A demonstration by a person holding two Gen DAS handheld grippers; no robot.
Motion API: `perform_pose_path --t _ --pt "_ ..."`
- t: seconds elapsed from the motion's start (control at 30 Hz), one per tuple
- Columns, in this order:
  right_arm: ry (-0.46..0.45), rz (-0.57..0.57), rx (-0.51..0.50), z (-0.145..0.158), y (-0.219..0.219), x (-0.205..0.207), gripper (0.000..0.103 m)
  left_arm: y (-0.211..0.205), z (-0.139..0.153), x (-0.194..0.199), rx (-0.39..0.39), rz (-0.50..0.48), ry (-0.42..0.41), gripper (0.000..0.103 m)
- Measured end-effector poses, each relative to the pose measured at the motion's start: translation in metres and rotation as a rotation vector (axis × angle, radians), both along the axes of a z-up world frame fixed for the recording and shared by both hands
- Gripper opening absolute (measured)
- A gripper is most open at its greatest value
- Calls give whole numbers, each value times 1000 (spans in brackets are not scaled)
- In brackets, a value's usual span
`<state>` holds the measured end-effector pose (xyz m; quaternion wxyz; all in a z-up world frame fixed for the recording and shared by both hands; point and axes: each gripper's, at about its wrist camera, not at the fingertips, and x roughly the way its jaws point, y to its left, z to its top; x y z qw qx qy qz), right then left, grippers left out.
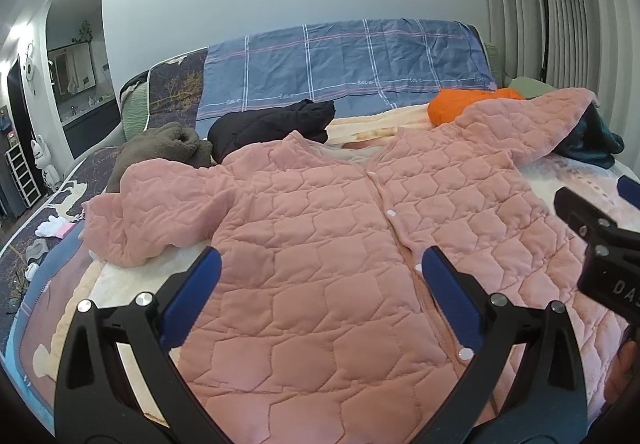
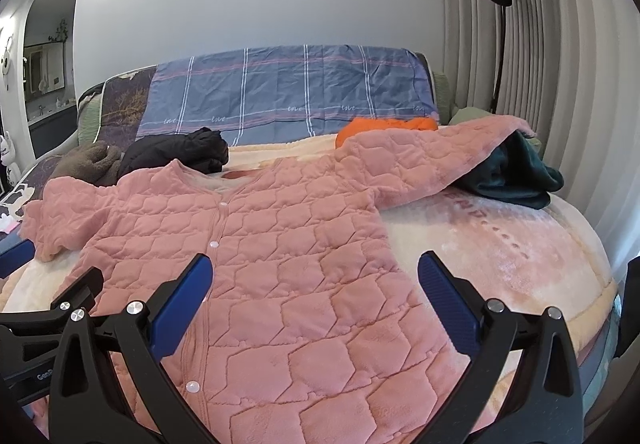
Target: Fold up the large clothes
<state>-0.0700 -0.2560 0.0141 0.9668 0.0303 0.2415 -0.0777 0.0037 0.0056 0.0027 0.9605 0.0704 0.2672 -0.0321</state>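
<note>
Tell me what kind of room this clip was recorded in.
Most likely a bedroom: a bed with a plaid blue cover at its head, a pink quilted jacket spread on it, curtains alongside.

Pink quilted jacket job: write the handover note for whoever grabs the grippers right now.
Left gripper: open, holding nothing, hovering over the jacket's lower front.
Right gripper: open, holding nothing, hovering over the jacket's lower right side.
Pink quilted jacket: spread face up on the bed, snapped shut down the front. One sleeve lies bunched near the brown garment; the other sleeve stretches out over the dark teal garment.
Done: jacket laid out, no fold made yet.
Left: fold in both sleeves, then fold the body.
</note>
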Motion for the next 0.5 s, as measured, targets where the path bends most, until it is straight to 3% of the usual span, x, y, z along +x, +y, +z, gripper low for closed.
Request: perform_pose_path --t 0.5 --pt "-7 -5 45 -1 -4 -4 102 9 -3 0 -51 -2 6 101"
